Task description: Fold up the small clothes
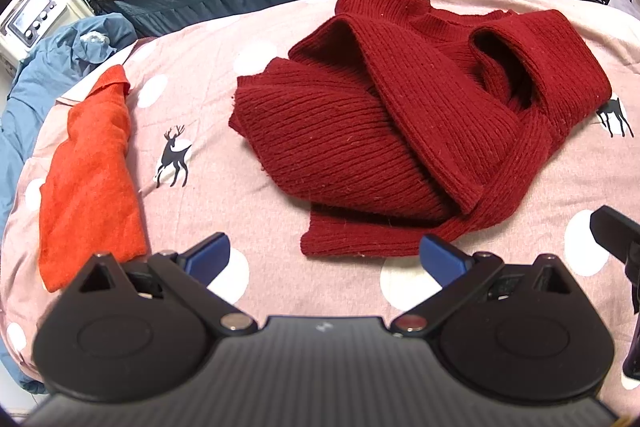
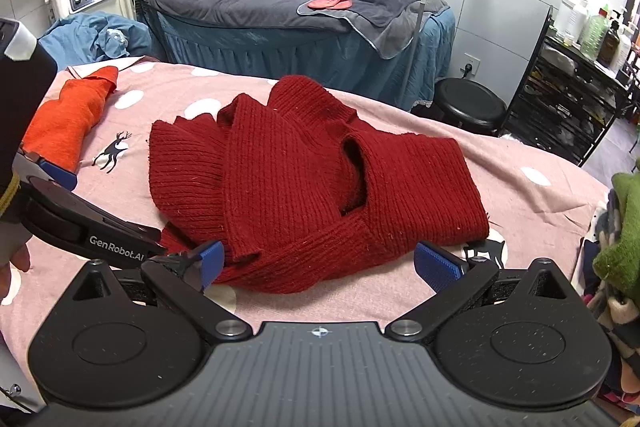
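Item: dark red ribbed sweater (image 1: 400, 115), lying in a rumpled heap at the middle of the pink spotted bed cover (image 1: 224, 39), sleeves crossed over the body, not yet folded; an orange garment (image 1: 90, 179) lies flat and apparently already folded near the cover's left edge, and a green piece (image 2: 624, 227) waits at the right. Left gripper (image 1: 324, 255): jaws wide open, empty, the sweater's near hem just ahead and between them. Right gripper (image 2: 318, 261): jaws wide open, empty, the heap's front edge between them, close to the left pad.
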`<action>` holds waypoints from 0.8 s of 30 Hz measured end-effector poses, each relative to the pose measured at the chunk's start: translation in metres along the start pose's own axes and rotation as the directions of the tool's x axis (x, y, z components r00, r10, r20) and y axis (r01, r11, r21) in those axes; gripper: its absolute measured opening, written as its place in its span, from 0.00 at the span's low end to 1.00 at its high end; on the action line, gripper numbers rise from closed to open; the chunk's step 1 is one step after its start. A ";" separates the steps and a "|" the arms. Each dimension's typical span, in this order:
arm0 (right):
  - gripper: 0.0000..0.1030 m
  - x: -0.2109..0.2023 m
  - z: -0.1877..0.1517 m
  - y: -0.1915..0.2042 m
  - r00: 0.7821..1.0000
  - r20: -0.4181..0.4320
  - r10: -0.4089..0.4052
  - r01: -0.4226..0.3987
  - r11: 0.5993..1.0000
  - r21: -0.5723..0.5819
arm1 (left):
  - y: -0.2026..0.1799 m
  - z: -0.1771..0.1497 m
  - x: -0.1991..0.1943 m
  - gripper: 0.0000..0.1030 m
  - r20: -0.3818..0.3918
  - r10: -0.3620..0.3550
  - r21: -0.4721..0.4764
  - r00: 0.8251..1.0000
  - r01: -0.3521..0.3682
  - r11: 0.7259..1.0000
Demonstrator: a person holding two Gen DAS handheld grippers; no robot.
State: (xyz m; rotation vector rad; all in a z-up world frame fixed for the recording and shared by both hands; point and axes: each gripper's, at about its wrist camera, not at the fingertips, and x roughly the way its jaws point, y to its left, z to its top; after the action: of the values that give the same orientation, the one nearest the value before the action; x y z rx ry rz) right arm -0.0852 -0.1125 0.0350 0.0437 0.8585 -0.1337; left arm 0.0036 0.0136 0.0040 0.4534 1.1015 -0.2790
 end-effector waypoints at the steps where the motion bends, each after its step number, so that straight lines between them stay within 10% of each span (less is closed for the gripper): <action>1: 1.00 0.000 0.000 0.000 1.000 0.003 0.002 -0.002 1.000 0.000 | 0.000 0.000 0.000 1.00 -0.001 0.000 -0.001 1.000 0.000 1.000; 24: 1.00 -0.002 0.003 0.000 1.000 0.018 0.014 -0.014 1.000 -0.004 | -0.007 0.000 0.002 1.00 -0.018 -0.016 0.003 1.000 0.016 1.000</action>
State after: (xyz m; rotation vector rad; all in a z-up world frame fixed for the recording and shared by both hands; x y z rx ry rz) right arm -0.0843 -0.1128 0.0381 0.0452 0.8401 -0.1190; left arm 0.0013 0.0080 0.0003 0.4508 1.1223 -0.2916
